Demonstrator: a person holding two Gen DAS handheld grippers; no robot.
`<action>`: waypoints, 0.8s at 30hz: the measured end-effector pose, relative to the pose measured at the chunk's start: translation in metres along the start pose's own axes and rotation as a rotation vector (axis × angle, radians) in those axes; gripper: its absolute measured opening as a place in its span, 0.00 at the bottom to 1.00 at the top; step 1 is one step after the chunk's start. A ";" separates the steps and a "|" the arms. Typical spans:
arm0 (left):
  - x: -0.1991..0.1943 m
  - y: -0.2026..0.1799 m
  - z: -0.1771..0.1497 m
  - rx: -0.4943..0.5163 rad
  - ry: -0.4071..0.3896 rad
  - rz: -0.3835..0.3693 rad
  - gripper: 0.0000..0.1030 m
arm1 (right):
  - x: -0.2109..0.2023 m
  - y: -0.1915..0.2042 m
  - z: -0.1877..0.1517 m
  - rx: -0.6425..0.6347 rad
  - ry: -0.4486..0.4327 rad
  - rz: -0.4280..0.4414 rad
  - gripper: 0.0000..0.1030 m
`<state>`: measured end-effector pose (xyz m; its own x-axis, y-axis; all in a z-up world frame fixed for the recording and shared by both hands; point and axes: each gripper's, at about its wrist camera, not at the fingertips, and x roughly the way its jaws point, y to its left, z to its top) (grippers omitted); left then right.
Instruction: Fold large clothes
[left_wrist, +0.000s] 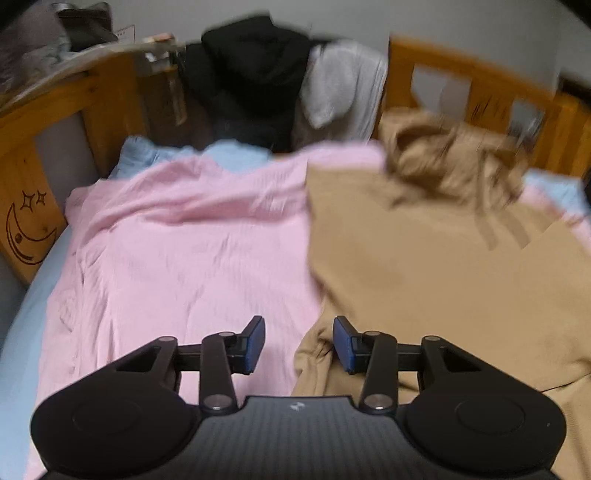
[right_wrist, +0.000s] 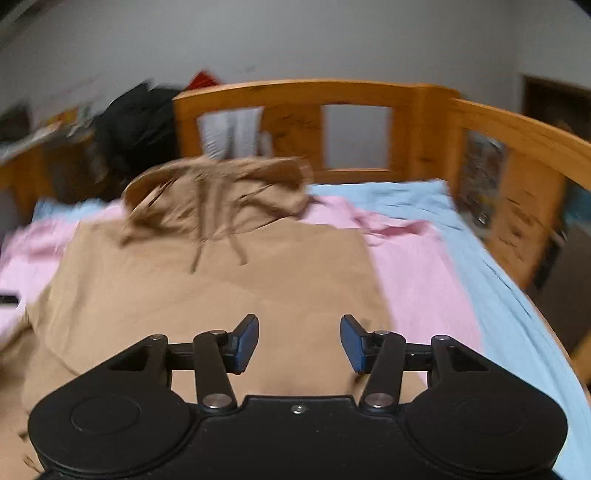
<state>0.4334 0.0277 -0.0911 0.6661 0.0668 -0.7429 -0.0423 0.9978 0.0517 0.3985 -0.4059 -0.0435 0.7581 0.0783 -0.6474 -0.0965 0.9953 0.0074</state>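
Tan hoodie (right_wrist: 229, 295) lies on the bed (right_wrist: 480, 266); both grippers' fingers (left_wrist: 255, 343) (right_wrist: 245, 341) gape empty, so pinch matching edges evenly

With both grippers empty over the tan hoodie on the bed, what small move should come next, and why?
Probably lower the left gripper onto the loose sleeve bunched beneath it and close. The hoodie lies flat with its hood far off, and the right gripper hangs open above the body.
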 end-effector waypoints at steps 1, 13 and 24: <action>0.009 -0.006 0.000 0.013 0.031 0.028 0.38 | 0.012 0.009 -0.003 -0.043 0.027 0.004 0.44; 0.017 -0.015 -0.004 0.061 0.035 0.078 0.51 | 0.043 0.013 -0.040 -0.112 0.151 0.024 0.46; -0.087 -0.024 -0.066 0.242 -0.047 -0.074 0.86 | -0.071 0.015 -0.069 -0.386 0.129 0.164 0.82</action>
<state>0.3271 -0.0023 -0.0717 0.6949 -0.0125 -0.7190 0.1837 0.9697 0.1607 0.2986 -0.4002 -0.0497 0.6282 0.2011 -0.7516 -0.4615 0.8741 -0.1519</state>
